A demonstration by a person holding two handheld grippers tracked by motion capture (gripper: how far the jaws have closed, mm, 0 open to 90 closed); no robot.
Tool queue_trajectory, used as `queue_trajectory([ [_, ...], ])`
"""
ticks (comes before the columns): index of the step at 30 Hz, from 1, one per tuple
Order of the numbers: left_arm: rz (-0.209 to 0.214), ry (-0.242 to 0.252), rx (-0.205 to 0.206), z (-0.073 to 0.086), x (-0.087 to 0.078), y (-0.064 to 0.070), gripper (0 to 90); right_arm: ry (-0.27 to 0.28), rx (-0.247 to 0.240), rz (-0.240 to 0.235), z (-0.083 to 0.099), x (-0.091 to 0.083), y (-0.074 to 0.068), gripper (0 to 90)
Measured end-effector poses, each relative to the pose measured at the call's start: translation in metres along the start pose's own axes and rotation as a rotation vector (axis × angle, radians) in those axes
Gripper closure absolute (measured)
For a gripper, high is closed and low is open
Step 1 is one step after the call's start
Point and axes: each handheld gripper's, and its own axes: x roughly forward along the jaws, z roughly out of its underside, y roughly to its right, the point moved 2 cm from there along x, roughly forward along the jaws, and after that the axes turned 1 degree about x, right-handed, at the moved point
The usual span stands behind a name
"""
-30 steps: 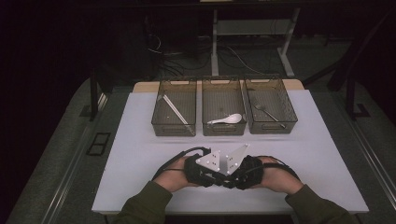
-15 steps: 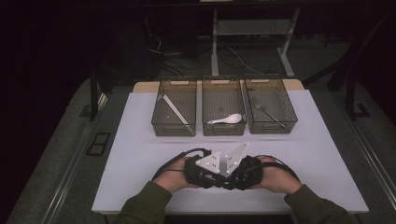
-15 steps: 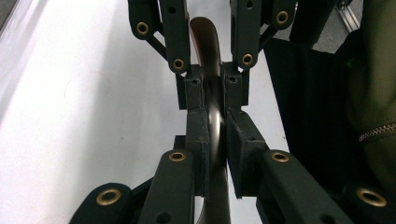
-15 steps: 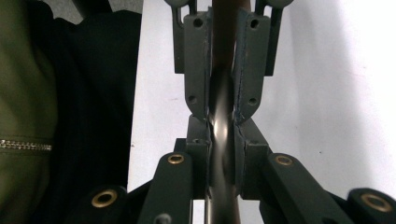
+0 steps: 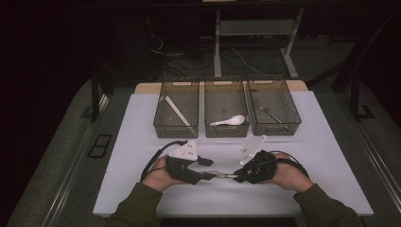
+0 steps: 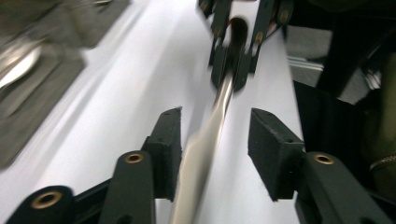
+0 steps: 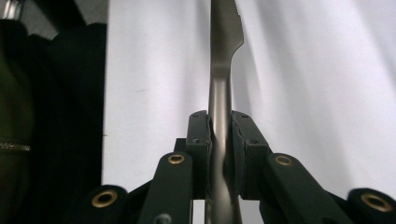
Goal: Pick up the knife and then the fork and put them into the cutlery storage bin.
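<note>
Knife (image 7: 220, 93): metal, serrated near the tip, handle clamped between the jaws of the right gripper (image 7: 219, 135). In the high view we find the knife (image 5: 222, 175) level just above the white table (image 5: 142, 127), at the near middle, spanning the gap between the two grippers. In the left gripper view the knife (image 6: 210, 135) runs lengthwise between the left gripper's jaws, its blade end toward that camera.

Right gripper (image 5: 241, 177): held in the person's right hand (image 5: 288, 172), jaws narrow and pressed on the knife handle from both sides. We also see it farther off in the left gripper view (image 6: 231, 70), closed round the handle.

Left gripper (image 6: 215, 140): jaws spread wide, one pad each side of the blade. The right pad stands clear of it; whether the left pad touches we cannot tell, the picture being blurred. In the high view it (image 5: 208, 170) sits in the left hand (image 5: 158, 177), pointing at the right gripper.

Trays: three clear trays side by side at the far edge of the table, well apart from the knife. Left tray (image 5: 163, 123) holds chopsticks (image 5: 176, 111); middle tray (image 5: 226, 131) holds a white spoon (image 5: 229, 121); right tray (image 5: 293, 118) holds a fork (image 5: 272, 115).

Surroundings: dark floor with cables (image 5: 236, 54) beyond the table.
</note>
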Motion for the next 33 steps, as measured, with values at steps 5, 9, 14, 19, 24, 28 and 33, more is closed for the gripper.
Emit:
queue_trajectory([
  [5,-0.076,0.039,-0.083,0.014,-0.018,-0.007,44.4,0.052,0.050,0.046,0.011,-0.021,0.014,78.8],
  [9,-0.128,0.036,-0.143,0.026,-0.024,-0.008,39.3,0.089,0.107,0.080,0.020,-0.041,0.025,78.8],
  [14,-0.183,0.013,-0.158,0.041,-0.026,-0.004,30.7,0.162,0.195,0.132,0.032,-0.067,0.040,78.8],
  [19,-0.224,0.019,-0.193,0.048,-0.027,-0.001,22.6,0.218,0.267,0.200,0.043,-0.091,0.058,78.8],
  [24,-0.253,0.014,-0.209,0.054,-0.025,0.000,14.2,0.259,0.340,0.265,0.051,-0.109,0.080,78.8],
  [28,-0.278,0.011,-0.220,0.057,-0.024,-0.003,8.5,0.262,0.410,0.321,0.055,-0.120,0.099,78.7],
  [33,-0.295,0.017,-0.221,0.057,-0.023,-0.004,0.2,0.261,0.487,0.399,0.058,-0.129,0.120,78.7],
])
